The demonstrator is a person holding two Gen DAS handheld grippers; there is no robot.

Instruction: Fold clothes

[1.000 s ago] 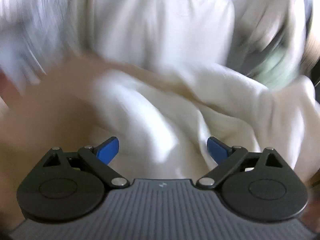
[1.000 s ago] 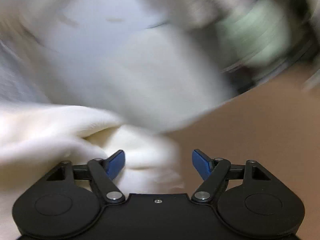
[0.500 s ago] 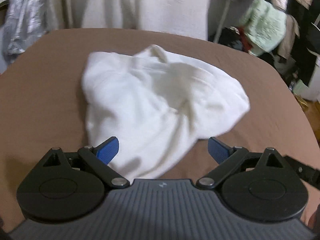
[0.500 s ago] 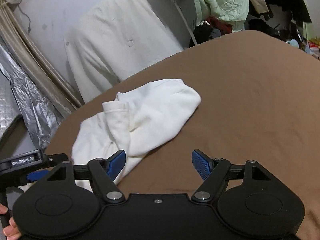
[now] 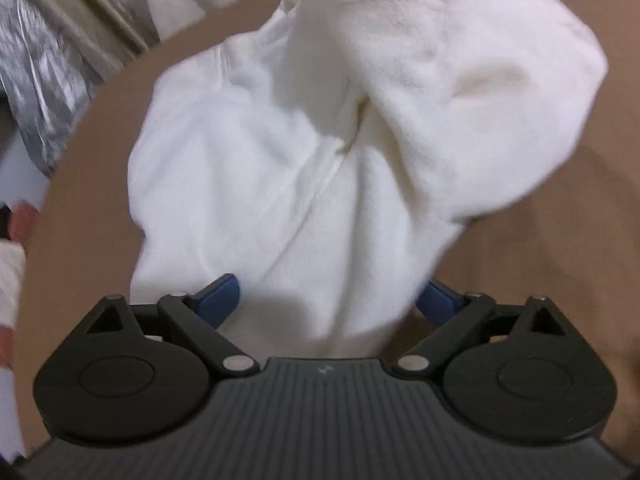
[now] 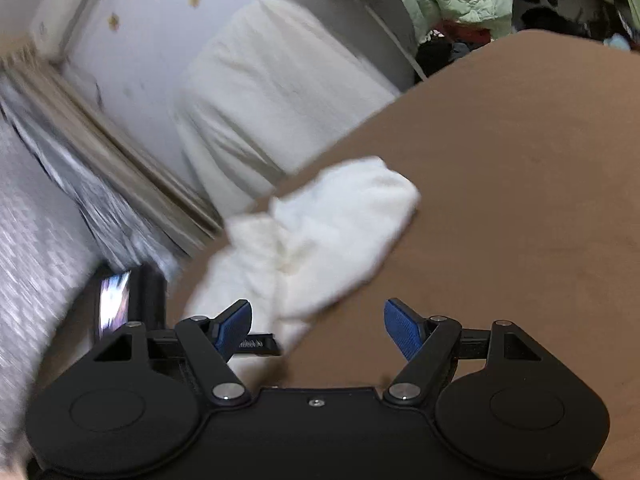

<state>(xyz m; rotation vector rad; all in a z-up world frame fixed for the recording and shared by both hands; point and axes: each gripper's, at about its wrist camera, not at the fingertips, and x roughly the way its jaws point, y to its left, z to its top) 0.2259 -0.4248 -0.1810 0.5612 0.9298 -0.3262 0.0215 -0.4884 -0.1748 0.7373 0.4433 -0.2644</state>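
A: Where does the left wrist camera sit?

B: Just behind the left gripper (image 5: pixel 328 300), looking forward and down along its fingers. It is very close: the white garment (image 5: pixel 340 140) fills most of the view ahead and lies between the spread fingertips.

A: And the right wrist camera?

B: Behind the right gripper (image 6: pixel 318 326), tilted, facing forward across the brown table (image 6: pixel 520 200) toward the wall. It stands farther back; the garment (image 6: pixel 320 232) lies ahead and left of its fingers.

A: What do they share?

B: The garment and the table (image 5: pixel 100 168) under it, plus the pale curtain (image 6: pixel 276 92) behind.
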